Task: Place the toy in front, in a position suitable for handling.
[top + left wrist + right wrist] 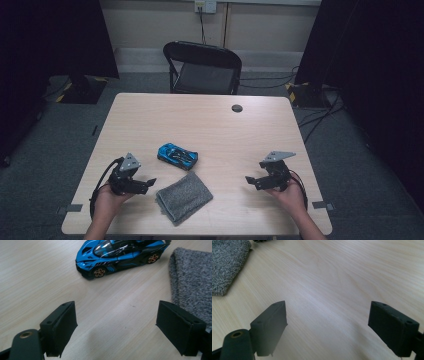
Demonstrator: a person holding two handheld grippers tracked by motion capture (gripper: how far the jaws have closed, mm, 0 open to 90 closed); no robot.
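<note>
A blue toy car (177,156) with orange wheels lies near the middle of the wooden table (210,120). Just in front of it lies a folded grey cloth (184,197). My left gripper (149,184) is held above the front left of the table, left of the cloth, open with nothing between its jaws. In the left gripper view the car (120,255) lies beyond the gripper (116,327) and the cloth (192,282) at the right. My right gripper (248,181) is held at the front right, open and empty. In the right gripper view the cloth (228,263) lies at the upper left, beyond the gripper (327,327).
A small dark round grommet (237,108) sits in the table's far side. A black folding chair (205,67) stands behind the table. Cables run over the grey carpet at the right, and black curtains hang at both sides.
</note>
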